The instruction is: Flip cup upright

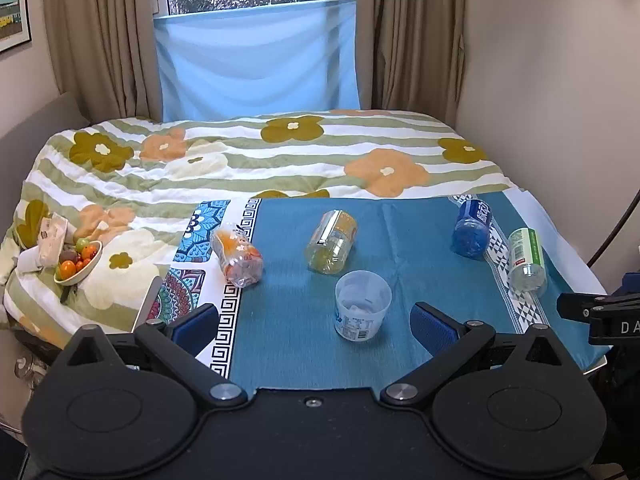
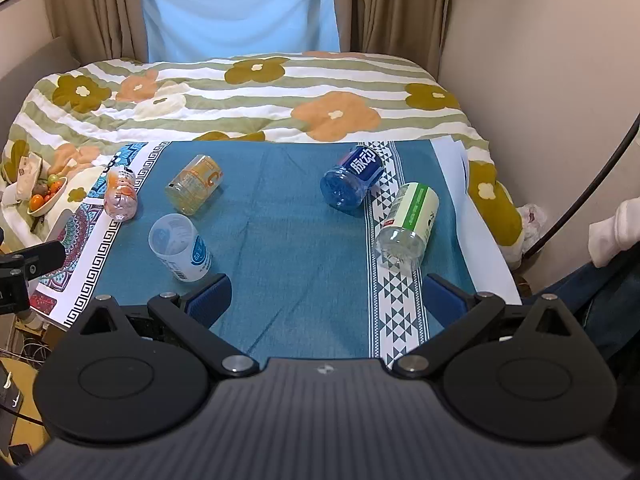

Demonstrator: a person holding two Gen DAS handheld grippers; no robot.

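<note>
A clear plastic cup (image 1: 362, 305) with a white-and-blue label stands upright on the blue cloth, mouth up, just ahead of my left gripper (image 1: 316, 326), which is open and empty with the cup between and beyond its fingers. The cup also shows in the right wrist view (image 2: 180, 246), at the left. My right gripper (image 2: 326, 298) is open and empty, low over the cloth's near edge.
Several cut bottles lie on their sides on the cloth: orange (image 1: 237, 256), yellow (image 1: 332, 246), blue (image 1: 472, 227) and green-labelled (image 1: 527, 260). A bowl of fruit (image 1: 78, 266) sits on the floral quilt at the left. A wall stands at the right.
</note>
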